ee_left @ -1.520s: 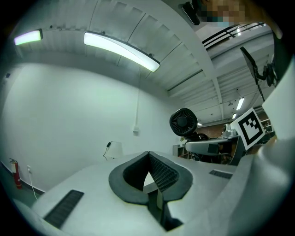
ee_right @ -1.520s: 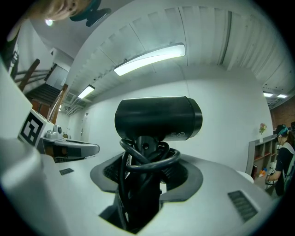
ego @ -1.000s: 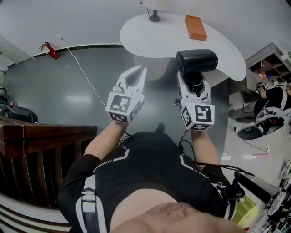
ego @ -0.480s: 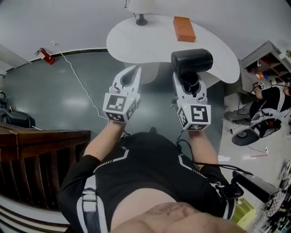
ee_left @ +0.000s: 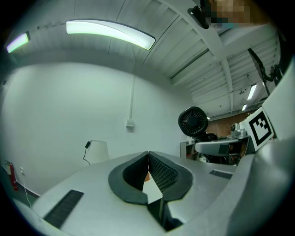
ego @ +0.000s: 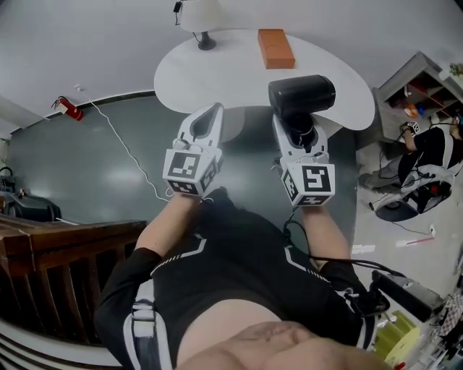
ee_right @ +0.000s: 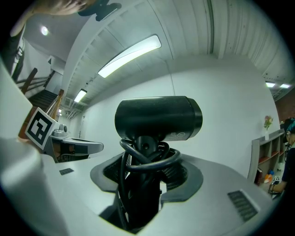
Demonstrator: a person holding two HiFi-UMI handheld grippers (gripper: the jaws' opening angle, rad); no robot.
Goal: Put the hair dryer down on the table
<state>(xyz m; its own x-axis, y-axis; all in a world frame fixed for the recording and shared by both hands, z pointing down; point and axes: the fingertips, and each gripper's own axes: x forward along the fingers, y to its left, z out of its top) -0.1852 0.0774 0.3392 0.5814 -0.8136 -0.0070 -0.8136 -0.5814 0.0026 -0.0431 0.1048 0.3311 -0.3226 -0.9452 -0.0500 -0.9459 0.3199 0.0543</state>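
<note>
Set-down pending | black hair dryer [ego: 302,94] was held by its cord-wrapped handle in the right hand-held gripper [ego: 299,136], airborne at the white rounded counter's [ego: 217,69] 5 o'clock edge | left hand-held gripper [ego: 215,110] was closed, empty | orange rectangular block [ego: 275,48] at 11 o'clock was judged best avoided, release delayed until the dryer rested.

2 on table [ego: 217,69] — lamp [ego: 201,16] left, box [ego: 275,48] right.

The hair dryer [ee_right: 158,117] handle is mostly hidden by its coiled cord [ee_right: 153,164].
</note>
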